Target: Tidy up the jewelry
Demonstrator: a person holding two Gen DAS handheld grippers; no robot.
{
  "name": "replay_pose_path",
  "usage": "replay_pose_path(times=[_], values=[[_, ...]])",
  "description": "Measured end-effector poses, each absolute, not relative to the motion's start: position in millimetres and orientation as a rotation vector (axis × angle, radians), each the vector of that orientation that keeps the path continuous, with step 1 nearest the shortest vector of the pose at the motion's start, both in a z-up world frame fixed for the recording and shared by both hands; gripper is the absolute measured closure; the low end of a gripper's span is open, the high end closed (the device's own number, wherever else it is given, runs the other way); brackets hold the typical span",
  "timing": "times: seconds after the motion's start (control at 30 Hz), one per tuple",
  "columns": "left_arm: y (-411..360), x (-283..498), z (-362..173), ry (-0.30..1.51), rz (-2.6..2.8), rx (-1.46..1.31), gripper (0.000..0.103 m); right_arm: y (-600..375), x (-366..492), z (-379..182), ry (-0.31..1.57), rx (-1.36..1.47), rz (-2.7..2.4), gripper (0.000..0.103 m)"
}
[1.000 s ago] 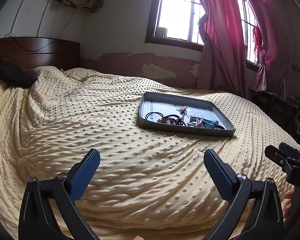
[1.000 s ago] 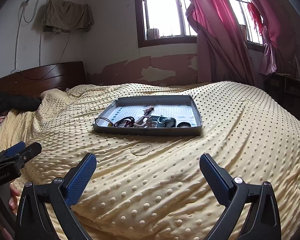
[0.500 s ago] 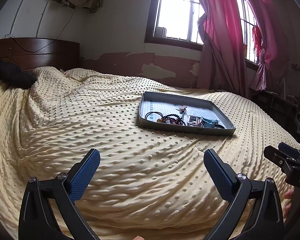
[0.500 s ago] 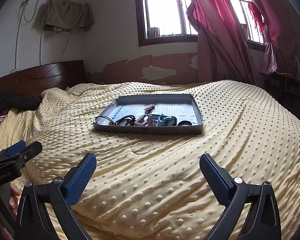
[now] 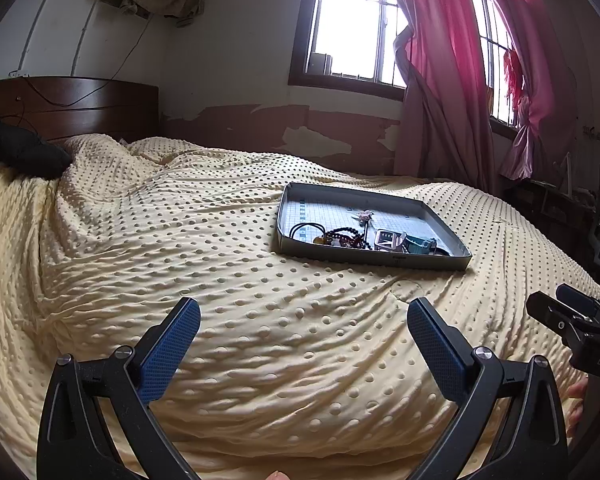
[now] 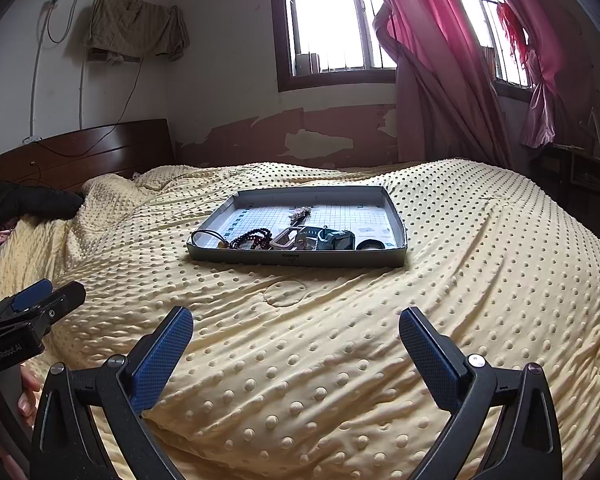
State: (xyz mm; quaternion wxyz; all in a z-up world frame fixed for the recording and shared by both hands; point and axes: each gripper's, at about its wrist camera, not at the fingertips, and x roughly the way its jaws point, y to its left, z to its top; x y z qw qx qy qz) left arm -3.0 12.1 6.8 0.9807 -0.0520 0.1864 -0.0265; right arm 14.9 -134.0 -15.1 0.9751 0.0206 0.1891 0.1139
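Both grippers empty, fingers spread wide: left gripper (image 5: 303, 338), right gripper (image 6: 296, 334); jewelry (image 6: 284, 238) bunched along near edge of tray (image 6: 396, 216), well ahead of fingertips; stage ambiguous: sorted already or pending.

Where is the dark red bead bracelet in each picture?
Left wrist view: the bead bracelet lies in the grey tray, near its front wall, right of centre.
Right wrist view: the bead bracelet lies at the tray's front left, just left of centre.
Shared landmark: the black cord loop left of the beads.
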Motion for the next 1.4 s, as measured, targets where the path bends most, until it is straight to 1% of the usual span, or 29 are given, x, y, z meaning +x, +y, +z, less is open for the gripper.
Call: replay_pose_path(times=[1.4], values=[[11.5,-1.3,3.5,0.384,-0.053,-0.073,0.002,-130.4,14.4,-18.7,0.393,0.041,0.235,0.000]])
